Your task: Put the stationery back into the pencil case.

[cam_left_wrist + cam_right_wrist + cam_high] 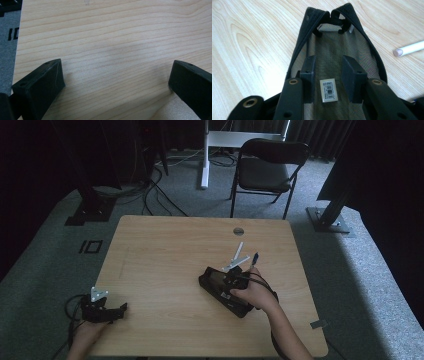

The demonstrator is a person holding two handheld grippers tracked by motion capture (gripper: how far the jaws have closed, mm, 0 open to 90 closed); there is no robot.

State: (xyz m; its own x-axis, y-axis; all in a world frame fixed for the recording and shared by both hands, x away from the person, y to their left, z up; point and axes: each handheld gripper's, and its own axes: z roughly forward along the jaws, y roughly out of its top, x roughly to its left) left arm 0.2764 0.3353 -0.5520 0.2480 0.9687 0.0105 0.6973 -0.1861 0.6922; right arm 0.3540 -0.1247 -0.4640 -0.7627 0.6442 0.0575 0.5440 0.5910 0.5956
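In the high view, the right tool [231, 279] sat right of centre in the frame, pushed into a black zippered pouch [216, 287] that lay slantwise on the wooden worktop [165, 250], with the person's right hand [255, 292] wrapped around the tool's body. The right gripper view looked straight into that pouch [332, 50]: its zipper edges ran up both sides and met at the top of the frame, the mesh lining showed in the middle, and a small barcode label [329, 90] lay low at the centre. The two jaws of the right tool [329, 75] stood partly apart inside the opening with only the lining and the label between them; whether the pads pressed outward on the pouch walls could not be told. A white pen [409, 48] lay on the wood at the right edge of that view, apart from the pouch. In the high view two white pens [238, 256] lay just above the pouch, and a dark blue one [254, 256] stood just right of them near the hand. The left tool [122, 309] rested at the lower left of the high view, at the worktop's edge, held by the left hand [90, 327]. In the left gripper view its jaws were spread wide, one at each lower corner, with bare wood between them and nothing gripped by the left tool [117, 82].
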